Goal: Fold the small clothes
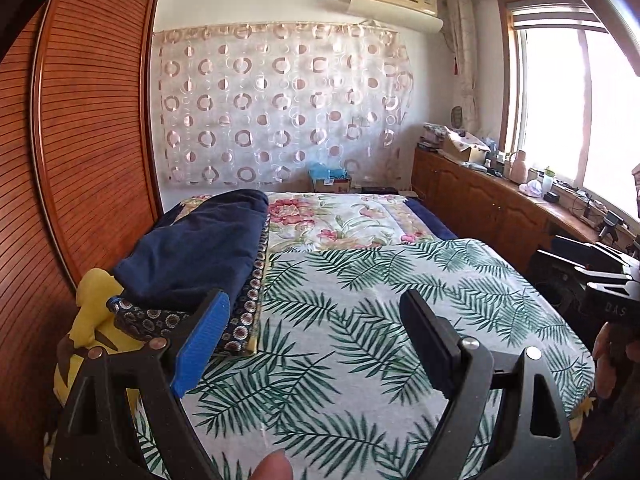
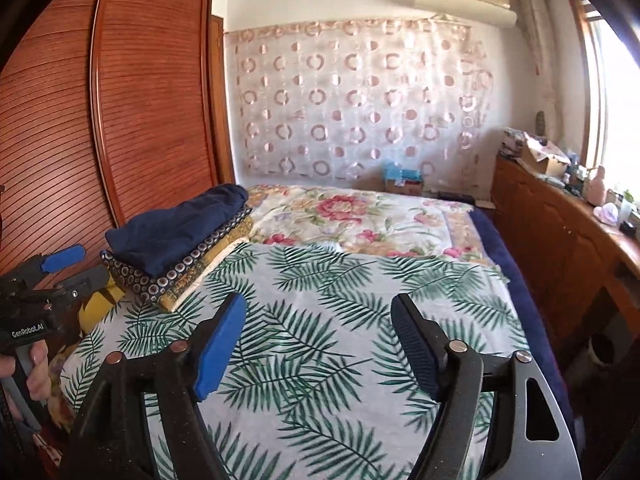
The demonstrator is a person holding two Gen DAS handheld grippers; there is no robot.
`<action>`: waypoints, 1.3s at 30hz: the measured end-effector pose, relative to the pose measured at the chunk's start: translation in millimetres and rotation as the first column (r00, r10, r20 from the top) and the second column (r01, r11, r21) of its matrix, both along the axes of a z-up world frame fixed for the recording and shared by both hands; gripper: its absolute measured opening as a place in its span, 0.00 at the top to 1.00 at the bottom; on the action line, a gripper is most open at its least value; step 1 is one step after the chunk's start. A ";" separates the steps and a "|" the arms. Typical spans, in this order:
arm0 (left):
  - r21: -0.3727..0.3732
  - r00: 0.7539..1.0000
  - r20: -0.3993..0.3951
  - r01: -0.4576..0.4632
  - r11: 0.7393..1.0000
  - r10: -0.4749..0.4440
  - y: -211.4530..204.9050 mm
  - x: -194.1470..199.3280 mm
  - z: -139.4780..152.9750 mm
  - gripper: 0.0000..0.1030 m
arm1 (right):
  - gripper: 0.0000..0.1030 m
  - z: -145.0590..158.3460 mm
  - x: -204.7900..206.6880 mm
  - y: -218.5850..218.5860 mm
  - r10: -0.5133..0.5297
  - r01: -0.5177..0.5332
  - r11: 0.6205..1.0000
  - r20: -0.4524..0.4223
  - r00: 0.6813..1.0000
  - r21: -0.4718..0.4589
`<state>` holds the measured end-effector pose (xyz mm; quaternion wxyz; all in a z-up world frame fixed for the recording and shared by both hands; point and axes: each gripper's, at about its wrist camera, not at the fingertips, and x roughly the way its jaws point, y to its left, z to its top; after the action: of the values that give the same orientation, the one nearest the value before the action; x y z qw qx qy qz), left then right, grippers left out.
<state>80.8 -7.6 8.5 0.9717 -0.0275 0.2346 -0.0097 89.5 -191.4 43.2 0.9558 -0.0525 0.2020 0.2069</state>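
Note:
A stack of folded clothes lies at the bed's left edge: a dark blue garment (image 1: 200,244) (image 2: 176,226) on top, a navy piece with small circles (image 1: 248,300) (image 2: 176,276) under it, a yellowish one (image 2: 188,284) lowest. My left gripper (image 1: 316,336) stands open over the leaf-print sheet (image 1: 380,300), just right of the stack, nothing between its fingers. My right gripper (image 2: 318,340) is open too, empty, above the same sheet (image 2: 320,320). In the right wrist view the left gripper (image 2: 60,268) shows at the left edge. The right gripper's body (image 1: 608,276) shows at the right edge of the left wrist view.
A yellow item (image 1: 96,320) lies beside the stack at the bed's left edge. A floral quilt (image 1: 340,220) covers the far half of the bed. A slatted wooden wardrobe (image 1: 92,120) stands left; a low wooden cabinet (image 1: 480,200) with clutter runs under the window on the right.

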 end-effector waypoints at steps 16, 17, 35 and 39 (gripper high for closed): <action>0.016 0.998 0.064 0.011 1.000 -0.012 -14.8 -9.9 42.2 0.15 | 0.22 17.0 -72.4 -11.6 -0.122 0.114 0.991 0.119 0.985 0.067; 0.014 0.998 0.064 0.009 1.000 -0.010 -14.3 -10.4 42.0 0.15 | 0.22 14.5 -69.4 -10.0 -0.124 0.116 0.991 0.120 0.985 0.070; 0.017 0.998 0.064 0.007 1.000 -0.008 -12.5 -11.0 41.3 0.15 | 0.22 8.6 -44.4 -11.2 -0.130 0.122 0.989 0.107 0.986 0.080; 0.017 0.998 0.066 0.007 1.000 -0.008 -12.4 -12.5 40.9 0.15 | 0.22 8.5 -42.0 -13.3 -0.126 0.118 0.990 0.105 0.986 0.078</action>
<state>68.3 -20.0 49.3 0.9790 -0.0183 0.2025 -0.0122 47.5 -204.7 51.7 0.9776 -0.0169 0.1446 0.1518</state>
